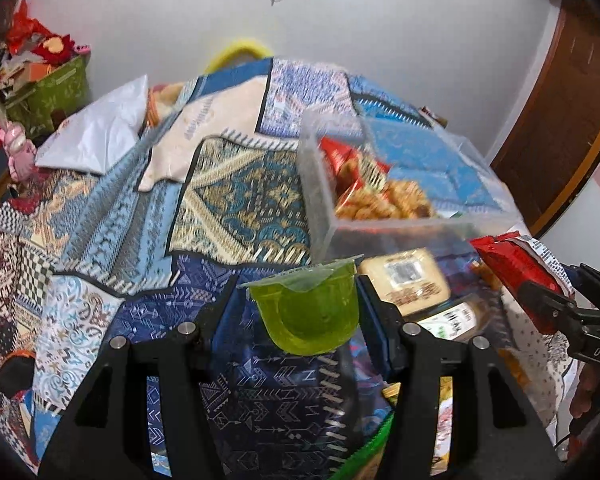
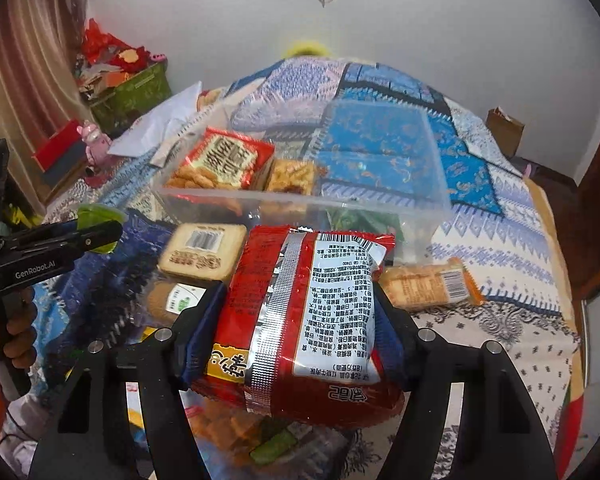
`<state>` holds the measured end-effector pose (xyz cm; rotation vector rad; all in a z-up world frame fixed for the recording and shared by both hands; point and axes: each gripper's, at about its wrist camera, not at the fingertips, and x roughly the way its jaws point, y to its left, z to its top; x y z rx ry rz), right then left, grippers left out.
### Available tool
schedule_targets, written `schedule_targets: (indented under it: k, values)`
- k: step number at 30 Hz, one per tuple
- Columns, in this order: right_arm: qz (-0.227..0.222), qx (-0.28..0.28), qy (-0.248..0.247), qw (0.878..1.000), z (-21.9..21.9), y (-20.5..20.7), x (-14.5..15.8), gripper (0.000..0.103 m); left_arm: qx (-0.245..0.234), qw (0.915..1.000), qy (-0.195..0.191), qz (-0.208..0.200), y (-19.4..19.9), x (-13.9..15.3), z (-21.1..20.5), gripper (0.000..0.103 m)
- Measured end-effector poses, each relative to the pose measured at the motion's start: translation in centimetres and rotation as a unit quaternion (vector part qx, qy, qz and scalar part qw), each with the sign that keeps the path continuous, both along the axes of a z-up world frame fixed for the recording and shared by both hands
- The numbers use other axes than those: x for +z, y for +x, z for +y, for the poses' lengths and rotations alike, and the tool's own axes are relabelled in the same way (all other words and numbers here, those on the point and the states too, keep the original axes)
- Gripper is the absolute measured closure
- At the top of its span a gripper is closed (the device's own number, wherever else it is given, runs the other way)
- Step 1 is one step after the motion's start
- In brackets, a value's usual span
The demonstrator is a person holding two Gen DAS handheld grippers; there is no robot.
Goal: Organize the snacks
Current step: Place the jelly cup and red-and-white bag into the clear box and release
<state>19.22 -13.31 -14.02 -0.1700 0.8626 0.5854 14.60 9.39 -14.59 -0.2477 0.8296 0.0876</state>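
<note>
My left gripper (image 1: 300,304) is shut on a green jelly cup (image 1: 312,312) and holds it above the patterned bedspread, in front of a clear plastic bin (image 1: 320,208). The cup also shows in the right wrist view (image 2: 96,216). My right gripper (image 2: 300,320) is shut on a red snack packet (image 2: 304,312), held just in front of the bin (image 2: 380,200). The packet also shows in the left wrist view (image 1: 516,268). The bin holds a red snack bag (image 2: 224,160) and a fried snack pack (image 2: 292,176).
Loose snacks lie on the bed before the bin: a beige biscuit pack (image 2: 204,256), a round biscuit pack (image 2: 172,300), an orange wafer pack (image 2: 432,284). A white bag (image 1: 96,132) lies far left. A green storage box (image 1: 48,92) stands by the wall.
</note>
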Motion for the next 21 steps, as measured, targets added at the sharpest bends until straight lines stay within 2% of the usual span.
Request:
schedule_targets:
  k: [12, 21]
  values:
    - [-0.048, -0.014, 0.028, 0.998, -0.5, 1.1, 3.4, 0.037, -0.025, 0.9988, 0.004, -0.042, 2.2, 3.7, -2.5, 0.048]
    - [-0.047, -0.028, 0.039, 0.998, 0.0, 4.8, 3.2, 0.037, -0.056, 0.9978, 0.000, -0.034, 6.7, 3.0, -4.9, 0.048]
